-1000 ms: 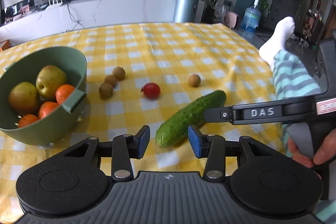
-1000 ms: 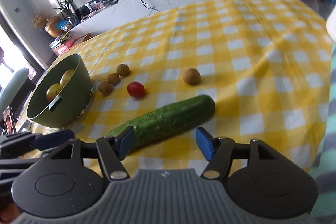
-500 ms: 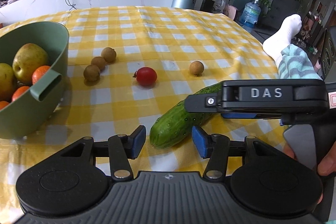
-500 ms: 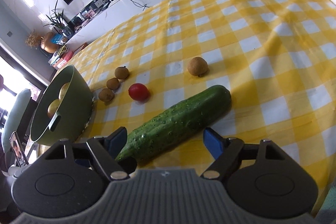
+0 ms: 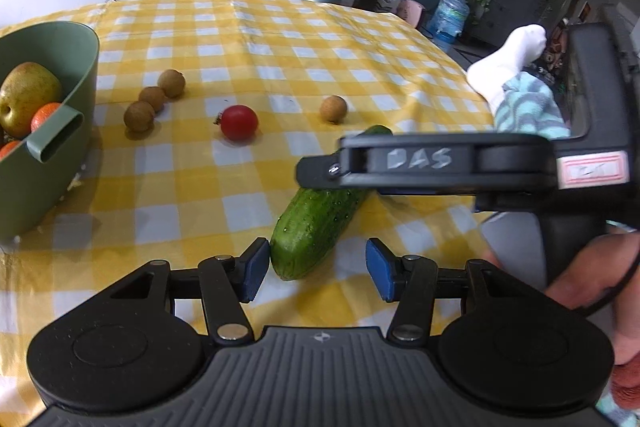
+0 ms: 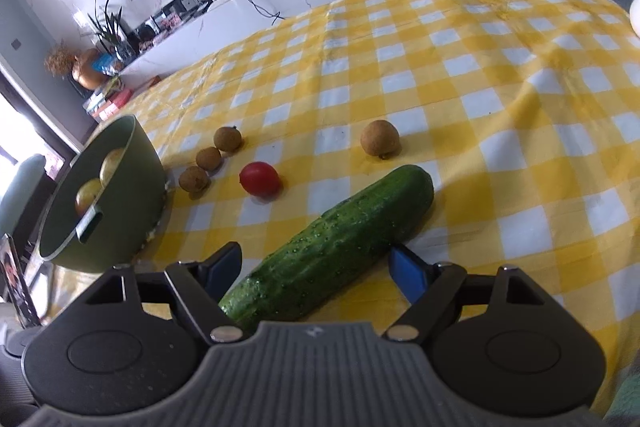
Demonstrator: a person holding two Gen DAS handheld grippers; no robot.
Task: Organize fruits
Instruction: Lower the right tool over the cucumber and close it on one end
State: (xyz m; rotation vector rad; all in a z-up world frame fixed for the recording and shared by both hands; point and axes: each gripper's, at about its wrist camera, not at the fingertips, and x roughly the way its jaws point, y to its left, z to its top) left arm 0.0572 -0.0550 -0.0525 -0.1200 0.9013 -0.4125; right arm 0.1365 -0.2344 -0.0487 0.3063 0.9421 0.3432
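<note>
Both grippers straddle the cucumber (image 6: 336,247) lying on the checked tablecloth (image 6: 500,75) — right gripper (image 6: 316,267) and left gripper (image 5: 314,269) have just been widening, pads clear of it. Stiff but wet-looking and probably slick — best gripped mid-length, firmly.

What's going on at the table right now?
A person is sorting produce with a hand-held gripper in each hand. Both are at the cucumber on the checked cloth: the right hand-held gripper straddles its middle and the left hand-held gripper its near end, jaws open, having just widened. A tomato and four small brown fruits lie loose; the green bowl holds fruit.
</note>
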